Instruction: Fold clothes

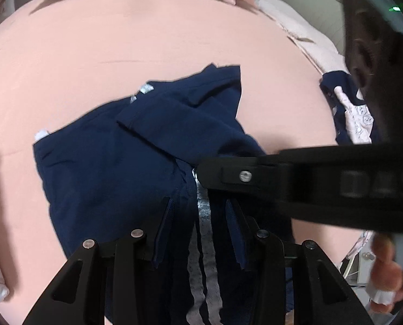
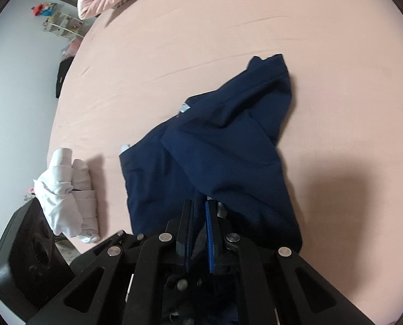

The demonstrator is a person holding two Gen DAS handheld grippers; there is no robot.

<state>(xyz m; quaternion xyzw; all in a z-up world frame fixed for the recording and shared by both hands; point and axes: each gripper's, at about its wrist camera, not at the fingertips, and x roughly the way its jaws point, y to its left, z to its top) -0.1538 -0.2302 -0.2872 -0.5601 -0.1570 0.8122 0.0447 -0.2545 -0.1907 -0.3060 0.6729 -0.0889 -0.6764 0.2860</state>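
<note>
Navy garment [image 2: 217,146] lies crumpled on pink bedsheet [image 2: 174,54].

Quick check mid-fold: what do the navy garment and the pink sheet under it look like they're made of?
Navy garment: looks like a thin matte woven, possibly cotton blend; it drapes in soft folds with visible stitched seams and a silvery-grey stripe. Pink sheet: smooth matte fabric, likely cotton, showing only faint creases. Exact fibre can't be told.
</note>
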